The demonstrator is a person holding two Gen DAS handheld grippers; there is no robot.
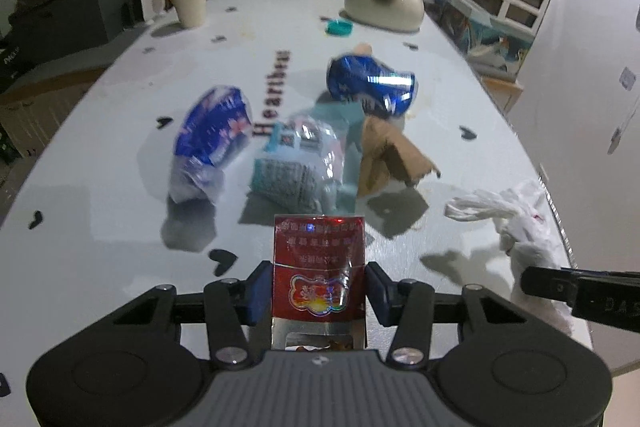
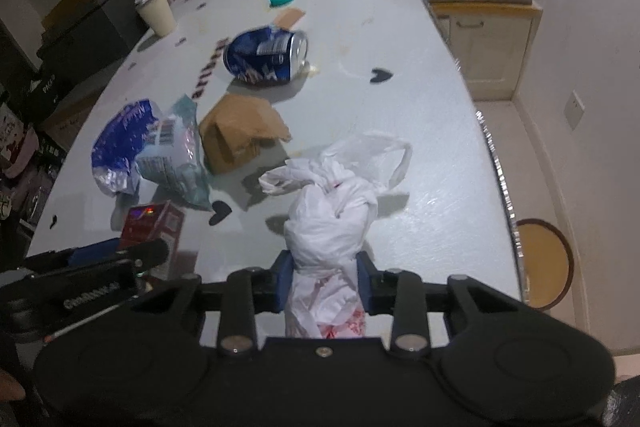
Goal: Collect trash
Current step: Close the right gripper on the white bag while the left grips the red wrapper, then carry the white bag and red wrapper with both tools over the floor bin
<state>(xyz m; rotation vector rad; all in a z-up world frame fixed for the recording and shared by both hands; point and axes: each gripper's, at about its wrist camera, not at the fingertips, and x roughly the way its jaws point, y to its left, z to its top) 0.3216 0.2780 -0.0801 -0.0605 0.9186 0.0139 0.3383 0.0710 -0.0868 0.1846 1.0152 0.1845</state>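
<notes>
My left gripper (image 1: 319,291) is shut on a red cigarette pack (image 1: 319,267), which stands upright between the blue pads; the same red cigarette pack (image 2: 154,223) shows at the lower left of the right wrist view. My right gripper (image 2: 324,279) is shut on a knotted white plastic bag (image 2: 332,223), whose loose handles spread forward on the table; the white plastic bag (image 1: 524,227) also appears at the right of the left wrist view. Ahead lie a crushed blue can (image 1: 370,83), a torn brown paper box (image 1: 390,155), a clear printed wrapper (image 1: 298,163) and a blue foil packet (image 1: 212,135).
The white table (image 1: 100,167) carries black heart marks and dark lettering. At its far end stand a cream cup (image 1: 188,3), a teal lid (image 1: 338,27) and a cat-shaped white dish (image 1: 384,3). A round stool (image 2: 544,263) sits beyond the right edge.
</notes>
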